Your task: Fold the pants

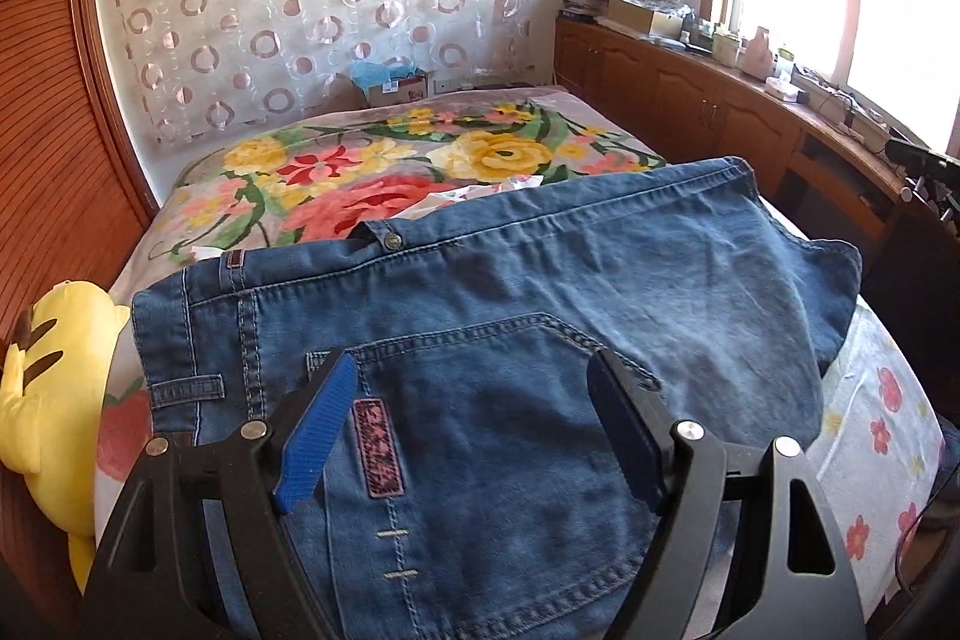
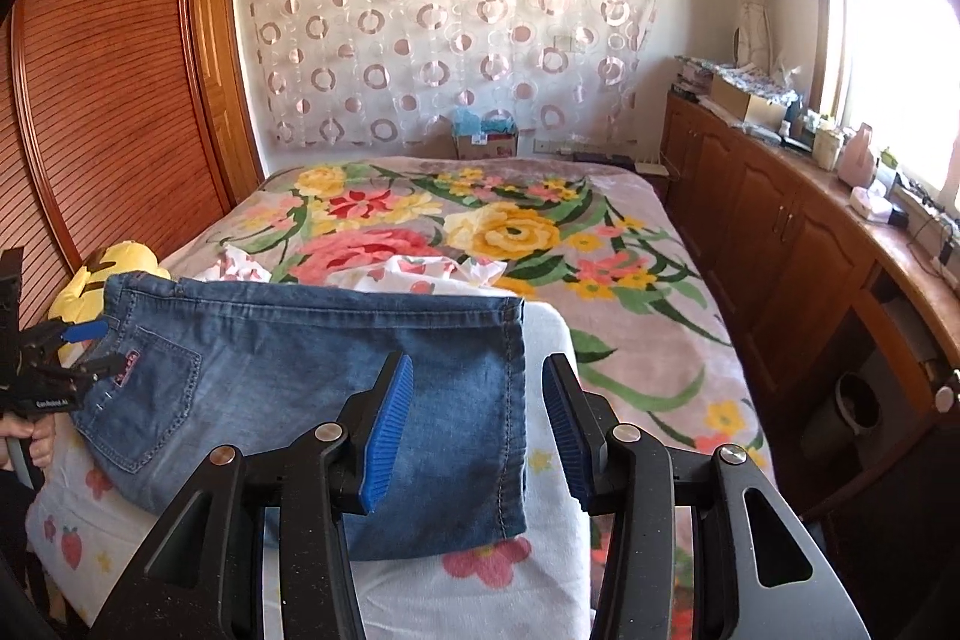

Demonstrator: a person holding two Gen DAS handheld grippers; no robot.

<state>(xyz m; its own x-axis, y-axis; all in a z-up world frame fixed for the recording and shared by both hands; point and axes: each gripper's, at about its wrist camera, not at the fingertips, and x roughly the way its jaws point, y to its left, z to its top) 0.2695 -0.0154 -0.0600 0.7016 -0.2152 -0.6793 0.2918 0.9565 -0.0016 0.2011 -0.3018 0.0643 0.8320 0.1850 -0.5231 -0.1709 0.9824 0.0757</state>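
Note:
The blue denim pants (image 1: pixel 510 340) lie folded on a white floral cloth at the near end of the bed. They also show in the right wrist view (image 2: pixel 288 376). My left gripper (image 1: pixel 474 388) is open and empty, just above the back pocket near the waistband. It also shows in the right wrist view (image 2: pixel 90 346) at the pants' left end. My right gripper (image 2: pixel 477 388) is open and empty, straddling the hem edge at the pants' right end.
A floral blanket (image 2: pixel 540 232) covers the bed beyond the pants. A yellow plush toy (image 1: pixel 42 388) sits at the left bed edge by the wooden headboard. A wooden cabinet (image 2: pixel 780 232) with clutter runs along the right under the window.

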